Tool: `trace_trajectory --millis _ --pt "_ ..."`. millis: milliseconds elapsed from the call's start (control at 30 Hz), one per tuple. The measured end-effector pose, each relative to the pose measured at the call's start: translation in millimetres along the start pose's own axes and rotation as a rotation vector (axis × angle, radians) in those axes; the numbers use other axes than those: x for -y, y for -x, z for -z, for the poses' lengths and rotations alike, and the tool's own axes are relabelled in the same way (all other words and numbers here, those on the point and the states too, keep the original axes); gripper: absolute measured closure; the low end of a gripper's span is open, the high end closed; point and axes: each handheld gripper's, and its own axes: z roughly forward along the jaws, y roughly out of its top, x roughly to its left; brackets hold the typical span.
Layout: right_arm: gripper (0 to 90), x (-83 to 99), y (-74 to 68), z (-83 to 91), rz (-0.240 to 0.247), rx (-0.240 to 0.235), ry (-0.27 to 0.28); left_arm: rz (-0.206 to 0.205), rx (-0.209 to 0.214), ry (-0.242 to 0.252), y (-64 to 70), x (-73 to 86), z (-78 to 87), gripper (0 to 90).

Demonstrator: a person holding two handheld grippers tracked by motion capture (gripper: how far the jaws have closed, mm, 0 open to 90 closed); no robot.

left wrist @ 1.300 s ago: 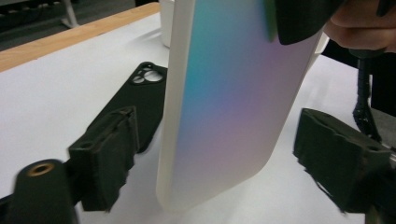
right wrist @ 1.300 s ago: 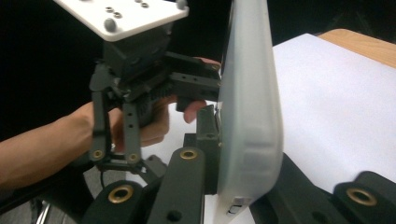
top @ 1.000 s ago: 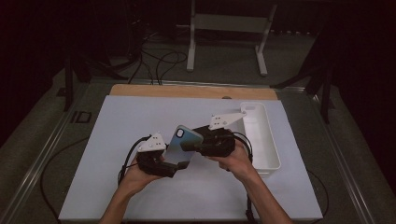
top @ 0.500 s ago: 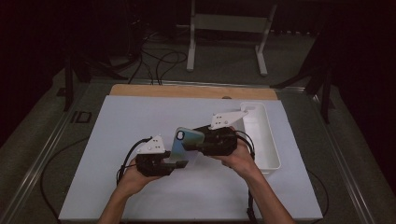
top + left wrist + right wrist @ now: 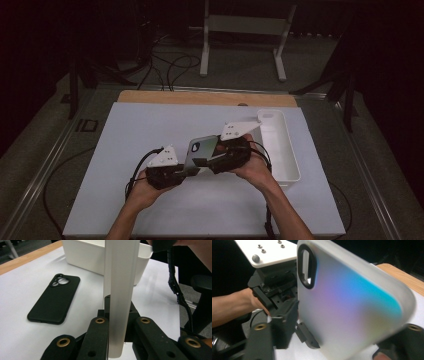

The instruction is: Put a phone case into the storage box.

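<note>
A translucent phone case with a blue-to-purple sheen is held up above the white mat between both grippers. My left gripper is shut on the case's lower edge, and the case rises edge-on from its jaws. My right gripper reaches in from the right. Its jaws stand wide apart on either side of the case's width, and whether they press on it cannot be told. A black phone lies flat on the mat, back up, in front of the white tray.
A long white tray stands at the right of the white mat; its near wall is close behind the case. A wooden strip runs along the mat's far edge. Cables trail from both grippers.
The left gripper has shifted slightly down and left. The case stays held up in nearly the same place, between both grippers.
</note>
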Motion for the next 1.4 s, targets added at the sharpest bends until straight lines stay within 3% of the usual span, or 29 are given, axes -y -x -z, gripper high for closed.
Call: trace_trajectory --millis 367,567,667,900,1100,1367,1400 --pt "9.5 4.0 1.9 4.2 -0.056 0.096 0.013 0.017 -0.052 -0.003 -2.2 0.6 3.1 86.2" --pt "8.3 6.3 1.0 5.4 -0.077 0.137 0.009 0.030 -0.082 0.003 -2.9 0.4 3.9 86.1" --pt "8.3 6.7 -1.2 5.6 -0.076 0.182 0.002 0.039 -0.095 0.005 -3.9 0.4 4.8 86.1" --pt "8.2 4.5 -4.5 6.3 -0.134 0.199 0.051 0.061 -0.128 0.009 -5.5 1.0 6.1 86.1" --pt "8.2 -0.9 -8.2 5.6 -0.162 0.221 0.060 0.080 -0.148 0.016 -7.4 2.0 6.8 86.1" --pt "8.2 -7.2 -12.0 -1.6 -0.191 0.238 0.082 0.087 -0.150 0.019 -6.0 2.0 4.4 86.1" --pt "8.3 -10.0 -11.9 -4.1 -0.216 0.251 0.089 0.085 -0.150 0.020 -5.3 1.7 3.8 86.1"
